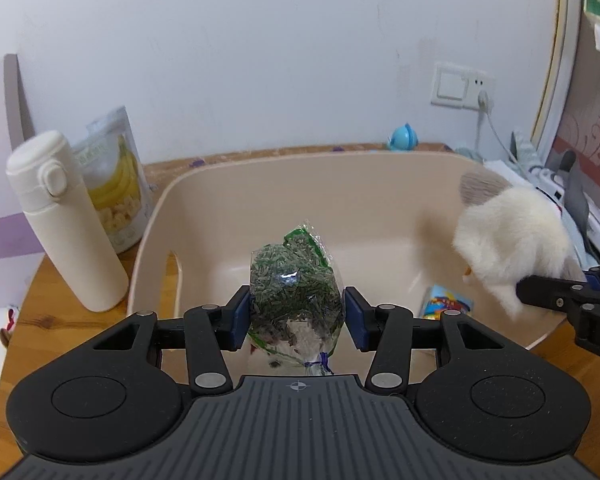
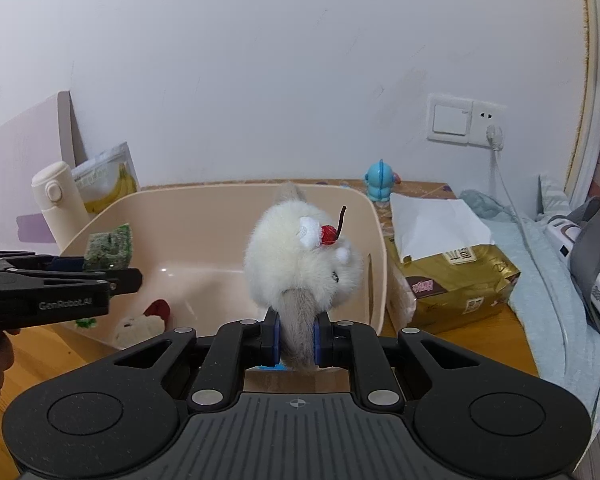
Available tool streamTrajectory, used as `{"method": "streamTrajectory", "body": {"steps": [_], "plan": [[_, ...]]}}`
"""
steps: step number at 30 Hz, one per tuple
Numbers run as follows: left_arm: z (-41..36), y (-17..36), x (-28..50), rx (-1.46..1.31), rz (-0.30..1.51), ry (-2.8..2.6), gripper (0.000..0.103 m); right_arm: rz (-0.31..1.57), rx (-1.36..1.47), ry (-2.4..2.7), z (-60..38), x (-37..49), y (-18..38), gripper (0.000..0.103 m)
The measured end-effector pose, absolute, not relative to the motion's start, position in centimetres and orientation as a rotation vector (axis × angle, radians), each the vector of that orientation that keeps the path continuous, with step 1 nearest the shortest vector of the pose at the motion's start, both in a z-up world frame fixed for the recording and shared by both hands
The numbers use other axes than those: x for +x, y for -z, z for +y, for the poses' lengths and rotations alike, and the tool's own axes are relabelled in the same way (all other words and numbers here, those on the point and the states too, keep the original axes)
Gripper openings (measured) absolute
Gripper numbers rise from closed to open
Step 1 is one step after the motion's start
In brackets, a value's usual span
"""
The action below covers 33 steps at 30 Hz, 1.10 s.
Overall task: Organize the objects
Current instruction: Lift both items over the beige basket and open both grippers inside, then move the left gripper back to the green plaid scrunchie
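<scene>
My left gripper (image 1: 296, 314) is shut on a clear bag of green pellets (image 1: 296, 280) and holds it over the near side of a beige plastic bin (image 1: 260, 160). My right gripper (image 2: 296, 336) is shut on the grey tail of a white plush toy (image 2: 300, 256) with a red cherry on its head. It holds the toy over the bin's (image 2: 204, 208) right half. In the left wrist view the plush toy (image 1: 512, 232) hangs at the right, above the bin's rim. A blue packet (image 1: 446, 302) and a small white and red plush (image 2: 140, 324) lie inside the bin.
A cream flask (image 1: 64, 220) and a banana chip pouch (image 1: 116, 184) stand left of the bin on the wooden table. A gold tissue pack (image 2: 452, 268) lies to the bin's right, and a blue figurine (image 2: 378, 180) stands behind it. Cloth and a plugged-in cable are at the far right.
</scene>
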<state>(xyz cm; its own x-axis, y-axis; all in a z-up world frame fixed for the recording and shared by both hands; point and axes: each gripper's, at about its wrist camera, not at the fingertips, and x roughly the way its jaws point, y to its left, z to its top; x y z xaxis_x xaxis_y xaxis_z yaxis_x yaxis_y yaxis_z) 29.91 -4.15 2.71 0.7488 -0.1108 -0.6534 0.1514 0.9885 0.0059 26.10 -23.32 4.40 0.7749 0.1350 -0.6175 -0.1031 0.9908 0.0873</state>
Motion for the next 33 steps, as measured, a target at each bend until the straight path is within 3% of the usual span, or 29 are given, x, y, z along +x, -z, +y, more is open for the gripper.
{"method": "streamTrajectory", "body": {"steps": [6,9,11,13,17,27,29,33], "plan": [[-3.8,-1.9,30.6,0.008,0.752,0.156,0.052,0.691,0.026,-0.137,-22.8,26.5,-3.7,0.017],[-3.6,-2.1,30.5,0.001,0.745,0.149,0.061,0.693,0.033,-0.139,-22.8,26.5,-3.7,0.019],[-3.6,-2.4,30.3,0.009,0.728,0.146,0.067,0.692,0.032,-0.135,-22.8,26.5,-3.7,0.032],[-3.6,-2.7,30.0,0.009,0.719,0.145,0.074,0.689,0.029,-0.134,-22.8,26.3,-3.9,0.038],[-3.4,-3.3,29.4,0.004,0.705,0.146,0.076,0.680,0.056,-0.144,-22.9,25.8,-4.4,0.061],[-3.3,-5.8,25.9,0.016,0.622,0.136,0.083,0.625,0.043,-0.137,-23.0,23.2,-6.6,0.081],[-3.5,-6.0,25.1,0.018,0.611,0.135,0.083,0.619,0.032,-0.136,-23.0,22.6,-6.8,0.092],[-3.8,-6.1,23.5,0.041,0.608,0.141,0.084,0.621,0.006,-0.138,-22.8,21.3,-6.8,0.097]]}}
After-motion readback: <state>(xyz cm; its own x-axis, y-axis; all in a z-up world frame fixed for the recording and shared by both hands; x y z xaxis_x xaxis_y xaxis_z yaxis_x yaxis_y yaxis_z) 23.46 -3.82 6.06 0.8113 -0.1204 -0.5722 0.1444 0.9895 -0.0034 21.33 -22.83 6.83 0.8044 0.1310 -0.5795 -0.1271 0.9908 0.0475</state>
